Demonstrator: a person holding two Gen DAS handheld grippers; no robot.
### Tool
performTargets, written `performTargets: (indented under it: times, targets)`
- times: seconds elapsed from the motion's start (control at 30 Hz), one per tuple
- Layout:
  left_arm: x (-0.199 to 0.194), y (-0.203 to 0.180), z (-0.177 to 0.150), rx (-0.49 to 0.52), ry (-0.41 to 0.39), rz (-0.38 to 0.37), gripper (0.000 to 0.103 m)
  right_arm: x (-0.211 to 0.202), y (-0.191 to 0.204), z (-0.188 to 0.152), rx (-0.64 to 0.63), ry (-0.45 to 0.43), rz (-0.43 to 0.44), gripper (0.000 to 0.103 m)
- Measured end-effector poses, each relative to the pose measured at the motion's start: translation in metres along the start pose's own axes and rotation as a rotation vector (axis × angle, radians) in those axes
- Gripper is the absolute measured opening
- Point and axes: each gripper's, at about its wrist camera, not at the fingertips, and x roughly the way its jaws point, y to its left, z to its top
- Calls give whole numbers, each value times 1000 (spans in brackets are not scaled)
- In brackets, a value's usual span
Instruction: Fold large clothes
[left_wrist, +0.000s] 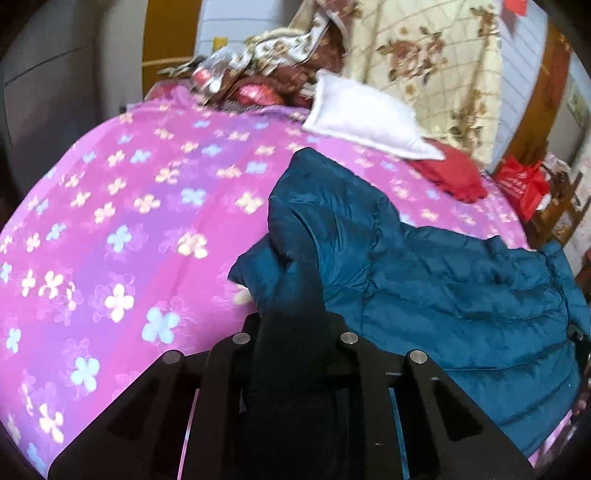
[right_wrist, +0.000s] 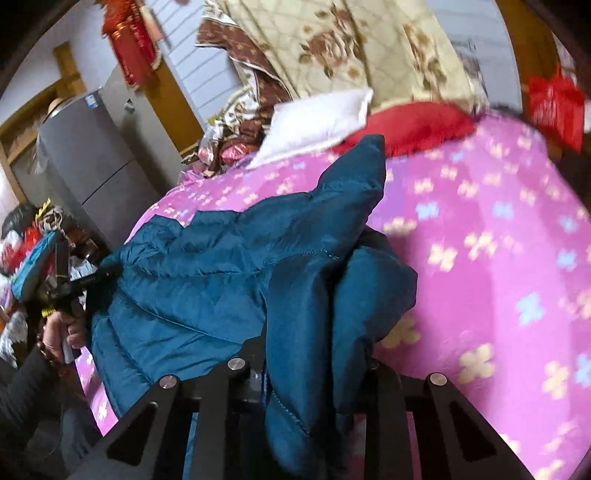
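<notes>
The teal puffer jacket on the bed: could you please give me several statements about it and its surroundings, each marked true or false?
1. Both grippers are shut on the teal puffer jacket. True: left gripper, right gripper.
2. The jacket lies folded flat. False: it is bunched and partly lifted.
3. The bedspread is pink with flowers. True.
4. The white pillow lies on the jacket. False: it lies beyond it, apart.
5. A red cushion sits beside the pillow. True.

Teal quilted jacket (left_wrist: 443, 280), pink bedspread (left_wrist: 147, 206) with pale flowers, white pillow (left_wrist: 362, 114), red cushion (left_wrist: 450, 177)
</notes>
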Motion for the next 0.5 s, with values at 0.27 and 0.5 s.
performTargets:
  times: [0.27, 0.5]
  targets:
    - [10, -56, -12, 25, 56, -78, 17, -24, -65, 0, 81, 53, -35, 25]
    - [37, -42, -29, -15, 124, -14, 40, -3, -141, -49, 531, 117, 19, 53]
